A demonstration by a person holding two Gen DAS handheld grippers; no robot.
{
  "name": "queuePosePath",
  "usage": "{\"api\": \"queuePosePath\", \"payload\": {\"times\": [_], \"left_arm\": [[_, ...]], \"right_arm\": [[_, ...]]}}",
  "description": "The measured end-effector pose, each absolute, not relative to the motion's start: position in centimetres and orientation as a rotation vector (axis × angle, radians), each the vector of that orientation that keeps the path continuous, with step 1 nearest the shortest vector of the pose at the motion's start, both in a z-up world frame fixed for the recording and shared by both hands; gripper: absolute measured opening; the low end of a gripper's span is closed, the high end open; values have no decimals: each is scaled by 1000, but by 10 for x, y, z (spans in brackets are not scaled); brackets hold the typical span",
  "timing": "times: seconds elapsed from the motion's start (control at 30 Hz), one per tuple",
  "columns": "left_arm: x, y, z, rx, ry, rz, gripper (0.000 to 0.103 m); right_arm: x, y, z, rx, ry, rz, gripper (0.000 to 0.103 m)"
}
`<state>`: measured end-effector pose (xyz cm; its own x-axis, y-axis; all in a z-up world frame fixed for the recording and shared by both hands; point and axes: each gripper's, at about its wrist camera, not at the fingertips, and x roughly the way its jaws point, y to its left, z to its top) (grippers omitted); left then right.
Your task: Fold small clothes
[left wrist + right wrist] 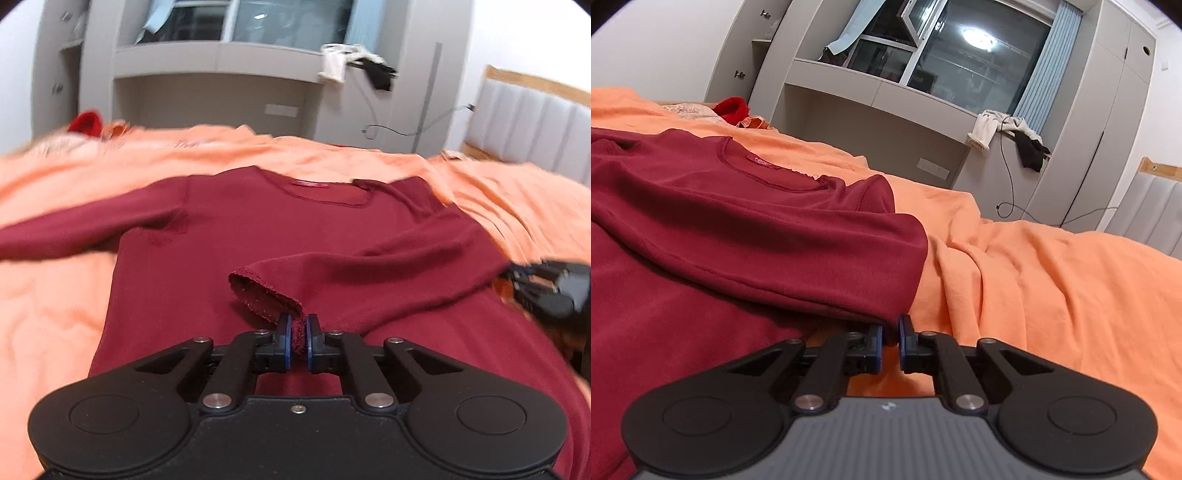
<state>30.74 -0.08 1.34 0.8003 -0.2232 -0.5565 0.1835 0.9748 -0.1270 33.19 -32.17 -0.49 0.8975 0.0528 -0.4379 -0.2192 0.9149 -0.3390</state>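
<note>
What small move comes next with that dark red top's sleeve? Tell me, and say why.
Probably carry the cuff a little further across the dark red top and lay it flat. The left tongs are shut on the cuff, the sleeve already lies over the body, and the right tongs pinch the fold at the shirt's edge, anchoring it on the orange sheet.

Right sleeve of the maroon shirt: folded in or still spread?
Folded in: the right sleeve lies across the shirt body, cuff pinched by the left gripper.

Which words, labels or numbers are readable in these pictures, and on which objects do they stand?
No text can be read.
Neck label inside the collar of the dark red shirt: pale print, too small to read.
Right gripper: small pale emblem on its body, no letters.
</note>
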Motion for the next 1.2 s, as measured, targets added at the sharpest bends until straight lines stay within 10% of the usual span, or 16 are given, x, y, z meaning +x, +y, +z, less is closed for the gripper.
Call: {"api": "queuePosePath", "payload": {"times": [0.43,0.57,1.2], "left_arm": [[289,9,-1,-54,659,-247,7],[292,14,2,-87,678,-253,7],[283,31,6,-131,694,-298,7]], "right_arm": [[318,-337,3,-302,511,148,11],[295,-330,26,-272,446,159,52],[363,-162,16,-425,578,457,76]]}}
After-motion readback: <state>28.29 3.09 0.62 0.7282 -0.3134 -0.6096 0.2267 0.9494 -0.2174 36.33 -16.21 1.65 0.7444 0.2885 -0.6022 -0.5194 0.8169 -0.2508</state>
